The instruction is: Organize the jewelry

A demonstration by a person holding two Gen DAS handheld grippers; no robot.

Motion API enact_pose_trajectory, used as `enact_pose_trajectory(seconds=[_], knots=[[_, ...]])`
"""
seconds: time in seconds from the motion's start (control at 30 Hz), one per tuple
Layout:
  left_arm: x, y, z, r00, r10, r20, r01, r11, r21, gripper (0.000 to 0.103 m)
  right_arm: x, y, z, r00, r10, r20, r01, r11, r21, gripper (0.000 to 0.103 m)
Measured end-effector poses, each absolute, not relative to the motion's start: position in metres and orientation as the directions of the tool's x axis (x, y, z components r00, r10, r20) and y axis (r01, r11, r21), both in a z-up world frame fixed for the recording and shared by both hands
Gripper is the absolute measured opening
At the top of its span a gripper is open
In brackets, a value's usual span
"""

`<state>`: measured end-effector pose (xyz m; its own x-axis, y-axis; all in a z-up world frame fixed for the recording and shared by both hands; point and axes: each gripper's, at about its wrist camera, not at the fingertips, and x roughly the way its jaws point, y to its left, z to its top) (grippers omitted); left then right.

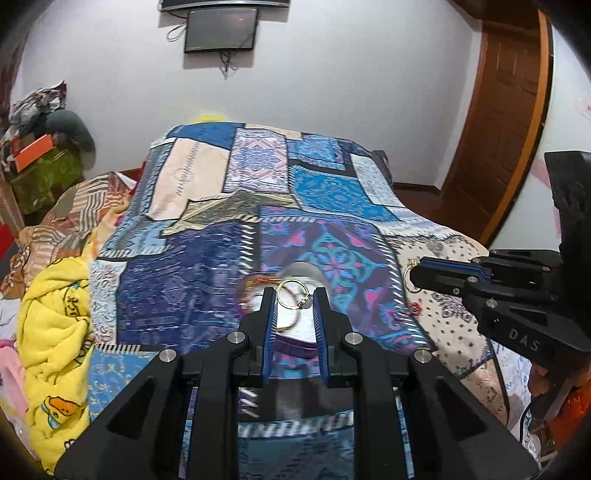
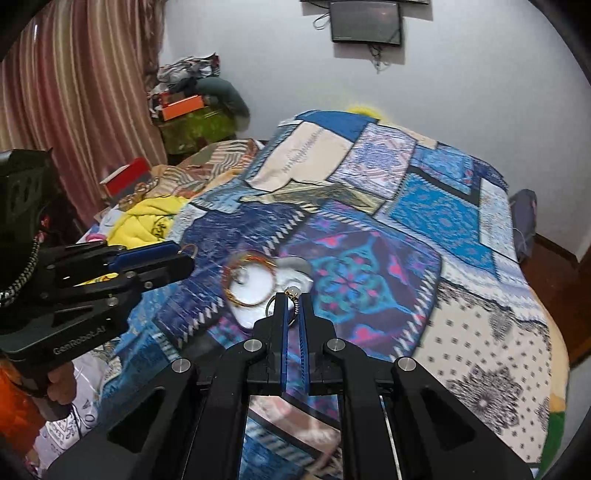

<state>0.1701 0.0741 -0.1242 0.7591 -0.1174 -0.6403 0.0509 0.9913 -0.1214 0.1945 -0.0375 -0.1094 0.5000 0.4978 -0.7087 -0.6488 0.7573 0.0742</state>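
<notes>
My left gripper [image 1: 294, 295] holds a gold ring [image 1: 291, 294] between its blue-padded fingertips, above a white dish [image 1: 295, 321] on the patchwork bedspread. In the right wrist view the left gripper [image 2: 181, 254] comes in from the left with the ring [image 2: 188, 250] at its tip. My right gripper [image 2: 292, 297] is shut on a gold ring with a pale stone [image 2: 291, 293], above the near edge of the white dish [image 2: 255, 288]. An orange beaded bangle [image 2: 249, 280] lies on the dish. In the left wrist view the right gripper [image 1: 413, 275] holds its ring [image 1: 409, 275] off to the right.
The blue patchwork bedspread [image 1: 258, 192] covers the bed. A yellow blanket [image 1: 51, 325] is heaped at the left. A cluttered green stand [image 2: 195, 125] is by the curtain, a screen [image 1: 221, 29] hangs on the wall, and a wooden door [image 1: 506, 122] stands at right.
</notes>
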Motion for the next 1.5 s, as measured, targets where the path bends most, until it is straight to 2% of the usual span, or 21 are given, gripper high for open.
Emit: enact_pose_trajectory(seconds=[0.73, 1.37, 1.5], knots=[[0.212, 0.091, -0.178, 0.697, -0.170, -0.697, 0.079, 0.984, -0.160, 0.018, 0.235, 0.003, -0.165, 0.347, 0.503, -0.792, -0.681, 0.716, 0.157, 0.005], [0.218, 0.096, -0.180, 0.682, -0.154, -0.715, 0.058, 0.986, -0.157, 0.018, 0.234, 0.007, -0.167, 0.344, 0.482, -0.806, -0.706, 0.699, 0.117, 0.005], [0.215, 0.098, -0.174, 0.686, -0.145, -0.713, 0.050, 0.987, -0.153, 0.018, 0.232, 0.004, -0.163, 0.358, 0.474, -0.804, -0.699, 0.707, 0.106, 0.013]])
